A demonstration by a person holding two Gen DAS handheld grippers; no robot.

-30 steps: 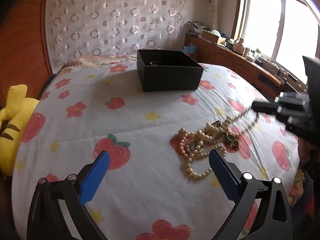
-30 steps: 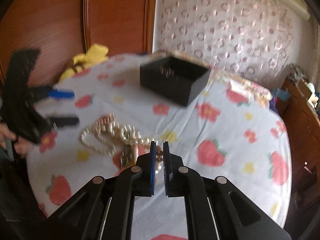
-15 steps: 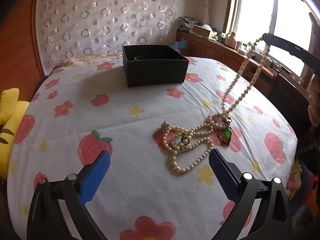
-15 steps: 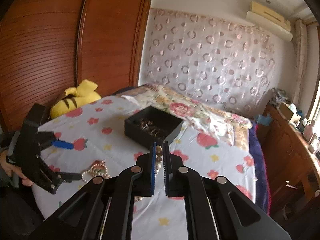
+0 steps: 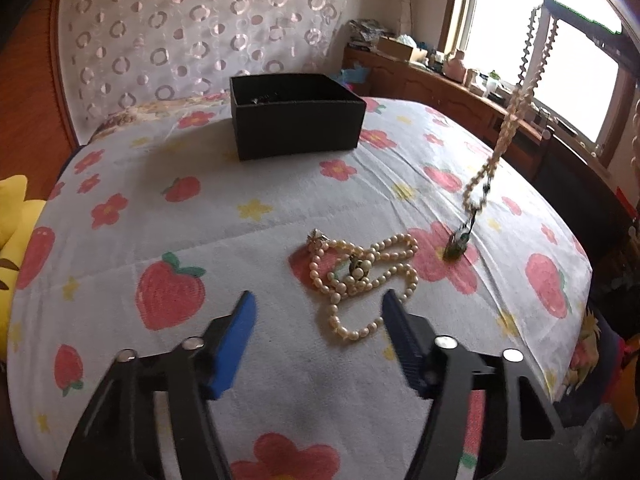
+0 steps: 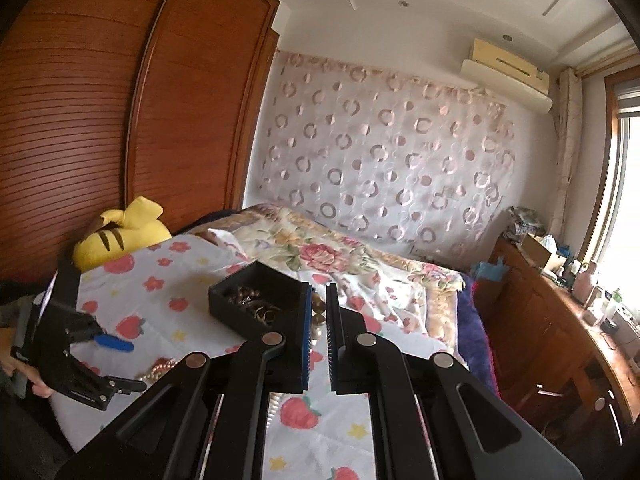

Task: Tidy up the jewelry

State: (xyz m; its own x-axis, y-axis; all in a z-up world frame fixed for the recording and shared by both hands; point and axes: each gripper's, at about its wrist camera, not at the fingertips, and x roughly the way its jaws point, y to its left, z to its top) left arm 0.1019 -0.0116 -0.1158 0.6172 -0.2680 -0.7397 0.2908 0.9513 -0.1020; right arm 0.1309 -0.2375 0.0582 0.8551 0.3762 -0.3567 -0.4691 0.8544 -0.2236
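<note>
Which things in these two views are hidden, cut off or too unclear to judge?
- Black box contents: its wall hides them in the left wrist view; in the right wrist view they are too small.
- Hanging necklace: top lost in window glare, pendant blurred.
- Right gripper: beads show between its pads, the strand below is hidden.

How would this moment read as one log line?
right tongs: shut on pearl necklace, hanging | left tongs: closing, nothing gripped | black box: open
</note>
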